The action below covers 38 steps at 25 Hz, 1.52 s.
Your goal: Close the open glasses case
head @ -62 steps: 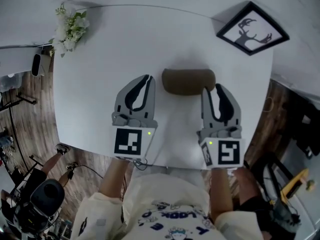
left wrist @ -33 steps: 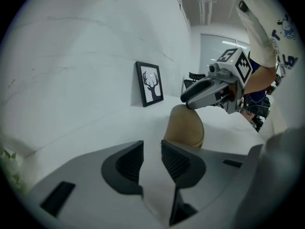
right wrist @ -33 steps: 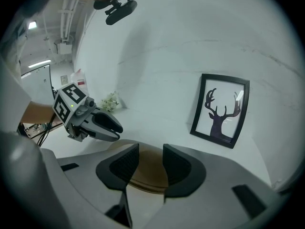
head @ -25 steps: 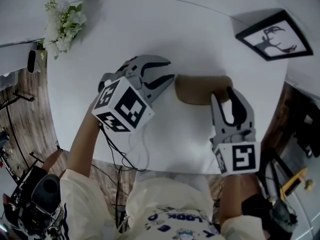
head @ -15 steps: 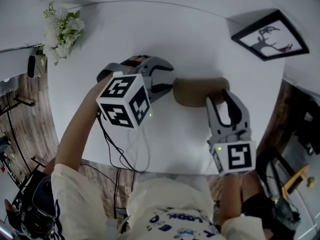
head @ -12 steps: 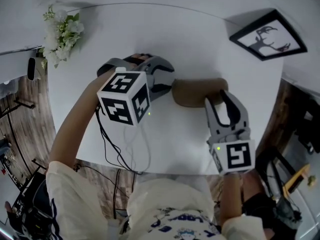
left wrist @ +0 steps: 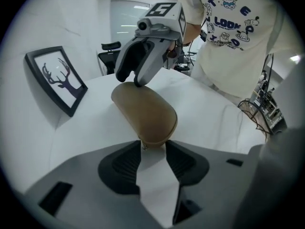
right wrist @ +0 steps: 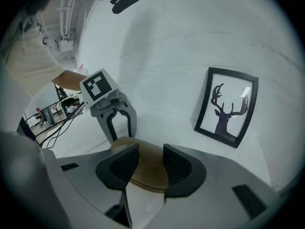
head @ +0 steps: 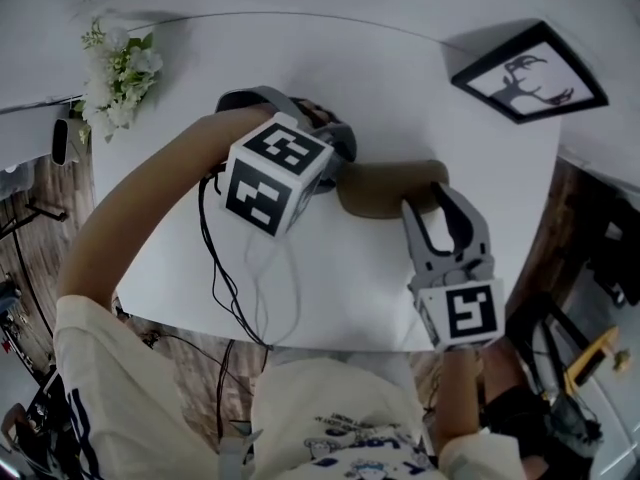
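Tongs, two: left tongs (left wrist: 152, 149) just opened wide, empty, at the end of the one glasses case (left wrist: 143, 111); right tongs (right wrist: 150, 154) part-open, tips atop it; one picture frame (head: 528, 71).

Wears a loose cream T-shirt (left wrist: 233, 37) with short sleeves and a blue-and-black cartoon print with lettering across the chest. Shows the same build on the left gripper (left wrist: 153, 148) and the right gripper (head: 425, 198): pale grey moulded shells, curved fingers with dark inner faces, black ribbed pads (left wrist: 125, 165). Bears on each a white cube with black square markers, the left cube (head: 275, 173) and the right cube (head: 458, 313). Trails thin black cables (head: 225, 278) from the left one.
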Motion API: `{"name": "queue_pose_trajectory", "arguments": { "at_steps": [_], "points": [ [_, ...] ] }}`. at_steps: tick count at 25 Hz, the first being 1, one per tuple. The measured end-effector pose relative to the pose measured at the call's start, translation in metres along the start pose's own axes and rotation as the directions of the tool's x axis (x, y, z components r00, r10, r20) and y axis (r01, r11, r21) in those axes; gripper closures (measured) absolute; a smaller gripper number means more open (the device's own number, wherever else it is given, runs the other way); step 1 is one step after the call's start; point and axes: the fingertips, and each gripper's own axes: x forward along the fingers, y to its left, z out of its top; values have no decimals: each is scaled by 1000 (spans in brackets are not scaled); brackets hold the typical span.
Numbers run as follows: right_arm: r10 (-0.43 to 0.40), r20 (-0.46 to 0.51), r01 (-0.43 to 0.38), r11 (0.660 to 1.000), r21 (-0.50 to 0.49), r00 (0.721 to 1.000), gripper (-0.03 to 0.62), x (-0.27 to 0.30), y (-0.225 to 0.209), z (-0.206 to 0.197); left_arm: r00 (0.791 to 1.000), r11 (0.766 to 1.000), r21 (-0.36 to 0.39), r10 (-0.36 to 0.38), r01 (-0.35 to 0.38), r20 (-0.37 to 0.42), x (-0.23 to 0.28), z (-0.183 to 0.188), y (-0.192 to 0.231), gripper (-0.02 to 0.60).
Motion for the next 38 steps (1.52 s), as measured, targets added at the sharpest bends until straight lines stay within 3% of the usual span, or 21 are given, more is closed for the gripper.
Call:
{"name": "queue_pose_trajectory", "arguments": {
  "at_steps": [4,11,22,24,26,28,33,38],
  "points": [
    [5,-1,-5,1000,-5,1000,454,1,0,1,999,999,21,-48,48,-3,3,0,-1,420],
    [10,-1,-10,1000,8,1000,454,1,0,1,999,999,10,-32,31,40,2,-1,-3,442],
    [-1,-6,2,1000,15,1000,454,1,-1,0,997,993,-114,19,-10,73,0,-4,-3,471],
    [-6,-5,6,1000,12,1000,454,2,-2,0,994,988,-152,56,-42,90,-3,-8,2,496],
    [-5,-3,5,1000,9,1000,454,3,-2,1,986,977,-177,135,-117,98,-9,-13,12,574],
    [-1,-4,1,1000,1,1000,454,3,-3,2,980,973,-168,174,-157,93,-10,-14,16,572],
    [3,-9,-3,1000,-17,1000,454,4,-2,2,988,984,-119,141,-134,56,-5,-12,13,572],
    [-1,-12,1,1000,-5,1000,454,3,-2,2,993,983,-150,113,-106,35,-4,-11,13,572]
  ]
}}
